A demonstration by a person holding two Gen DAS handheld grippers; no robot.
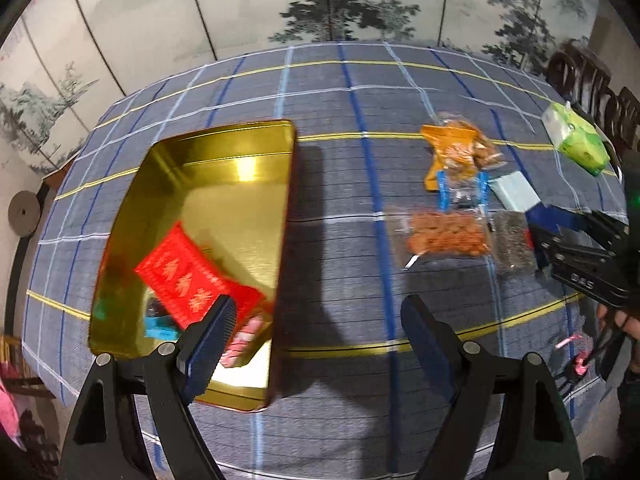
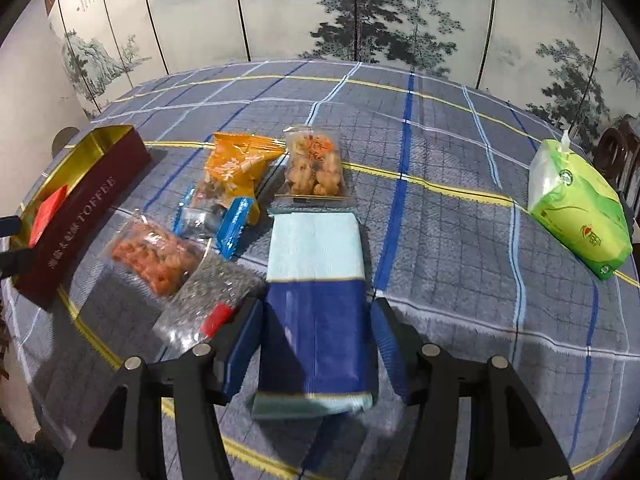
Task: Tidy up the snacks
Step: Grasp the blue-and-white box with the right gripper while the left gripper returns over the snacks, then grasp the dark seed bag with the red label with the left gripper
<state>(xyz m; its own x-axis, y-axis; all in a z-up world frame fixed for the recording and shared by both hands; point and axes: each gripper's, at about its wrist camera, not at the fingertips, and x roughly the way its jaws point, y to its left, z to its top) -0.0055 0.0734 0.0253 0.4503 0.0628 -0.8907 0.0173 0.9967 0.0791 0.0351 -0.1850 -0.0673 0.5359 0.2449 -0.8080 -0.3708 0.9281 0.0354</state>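
Plaid tablecloth spreads toward painted folding screen.

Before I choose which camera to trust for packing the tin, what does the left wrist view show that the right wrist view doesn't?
Only the left wrist view shows the tin's gold floor, with a pink packet and a teal one beside the red packet.

Only the right wrist view shows the tin's maroon TOFFEE wall and the right claw, open, straddling the blue-and-mint pack.

Both show the red packet, orange bag, orange-pellet bag, dark seed bag, green tissue pack and plaid cloth.
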